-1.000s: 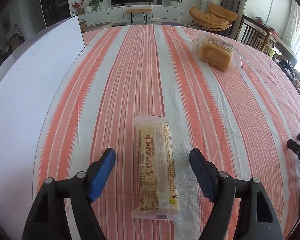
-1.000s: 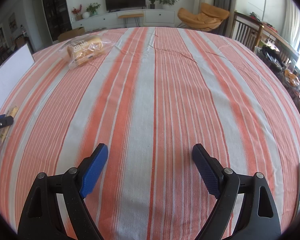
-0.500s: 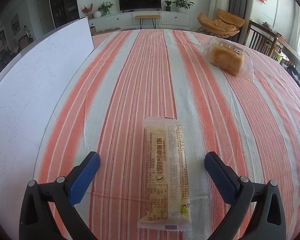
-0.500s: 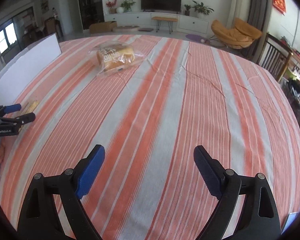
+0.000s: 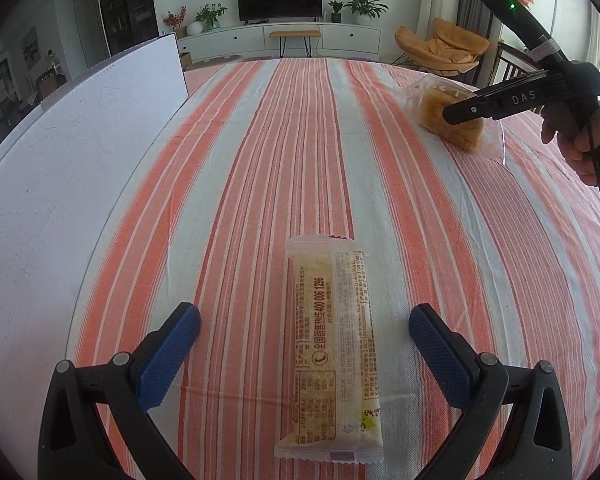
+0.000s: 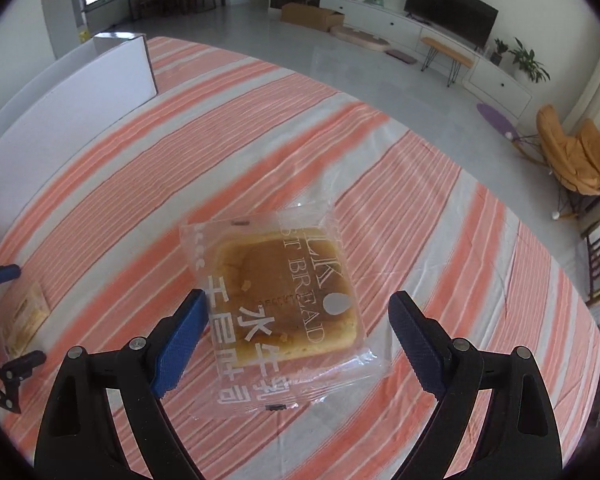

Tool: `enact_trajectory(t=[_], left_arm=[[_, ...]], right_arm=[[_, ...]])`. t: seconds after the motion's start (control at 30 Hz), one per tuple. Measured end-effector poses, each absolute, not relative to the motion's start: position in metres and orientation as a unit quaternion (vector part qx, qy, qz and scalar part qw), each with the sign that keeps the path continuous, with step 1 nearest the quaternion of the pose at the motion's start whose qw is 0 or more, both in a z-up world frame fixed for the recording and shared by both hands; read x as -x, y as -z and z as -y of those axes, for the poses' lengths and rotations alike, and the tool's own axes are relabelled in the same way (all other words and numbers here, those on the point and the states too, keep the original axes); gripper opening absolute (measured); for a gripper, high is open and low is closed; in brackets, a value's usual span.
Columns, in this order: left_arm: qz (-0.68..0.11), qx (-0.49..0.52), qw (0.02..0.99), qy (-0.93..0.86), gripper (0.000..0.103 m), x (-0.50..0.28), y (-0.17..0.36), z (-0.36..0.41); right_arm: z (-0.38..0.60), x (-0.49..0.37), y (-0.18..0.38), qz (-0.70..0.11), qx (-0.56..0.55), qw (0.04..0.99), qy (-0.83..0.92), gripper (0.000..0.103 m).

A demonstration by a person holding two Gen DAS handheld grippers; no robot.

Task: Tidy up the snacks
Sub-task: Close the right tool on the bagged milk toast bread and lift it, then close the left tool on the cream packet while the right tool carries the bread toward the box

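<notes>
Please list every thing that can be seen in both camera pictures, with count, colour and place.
long snack bar: one, pale yellow wrapper, on the cloth between the left gripper's fingers.
bread pack: one, brown bread in clear wrapper, below the right gripper.
tablecloth: one, orange and white stripes, over the table.
white board: one, white, at the table's left edge.
television: one, black, at the far wall.
armchair: one, orange, far right.
left gripper: open.
right gripper: open.

The right tongs (image 6: 296,336) have swung over the bread packet (image 6: 278,312).
</notes>
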State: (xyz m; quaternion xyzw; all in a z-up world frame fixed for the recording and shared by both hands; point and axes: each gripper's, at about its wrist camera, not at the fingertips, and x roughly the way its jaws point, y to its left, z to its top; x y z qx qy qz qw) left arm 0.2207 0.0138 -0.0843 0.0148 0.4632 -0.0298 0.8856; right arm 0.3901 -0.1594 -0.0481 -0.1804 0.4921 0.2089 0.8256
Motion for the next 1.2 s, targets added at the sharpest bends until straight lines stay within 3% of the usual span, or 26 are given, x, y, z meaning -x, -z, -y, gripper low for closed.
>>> enact_trajectory(t=[0.1, 0.17, 0.23, 0.4, 0.6, 0.9, 1.03, 1.2], left_arm=[[-0.463, -0.014, 0.886, 0.03, 0.103, -0.22, 0.083, -0.014], [-0.463, -0.015, 0.886, 0.03, 0.103, -0.221, 0.083, -0.014], [-0.463, -0.014, 0.886, 0.03, 0.103, -0.221, 0.083, -0.013], [-0.463, -0.014, 0.886, 0.03, 0.103, -0.221, 0.083, -0.013], [-0.463, -0.015, 0.886, 0.03, 0.103, -0.221, 0.083, -0.013], [-0.463, -0.016, 0.886, 0.029, 0.103, -0.22, 0.083, -0.012], [-0.463, -0.016, 0.886, 0.029, 0.103, -0.22, 0.083, -0.013], [-0.463, -0.016, 0.886, 0.029, 0.103, -0.22, 0.083, -0.013]], right_arm=[[0.154, -0.395, 0.073, -0.528, 0.192, 0.803, -0.2, 0.092], [0.165, -0.393, 0.071, -0.524, 0.132, 0.818, -0.196, 0.089], [0.175, -0.389, 0.068, -0.521, 0.092, 0.831, -0.175, 0.075], [0.188, -0.353, 0.055, -0.512, 0.061, 0.848, -0.122, 0.072], [0.219, -0.257, 0.03, -0.507, -0.008, 0.86, -0.063, 0.072], [0.237, -0.122, 0.052, -0.474, -0.036, 0.879, 0.024, 0.073], [0.233, -0.114, 0.06, -0.459, -0.028, 0.887, 0.038, 0.078], [0.225, -0.114, 0.067, -0.449, -0.018, 0.892, 0.052, 0.092]])
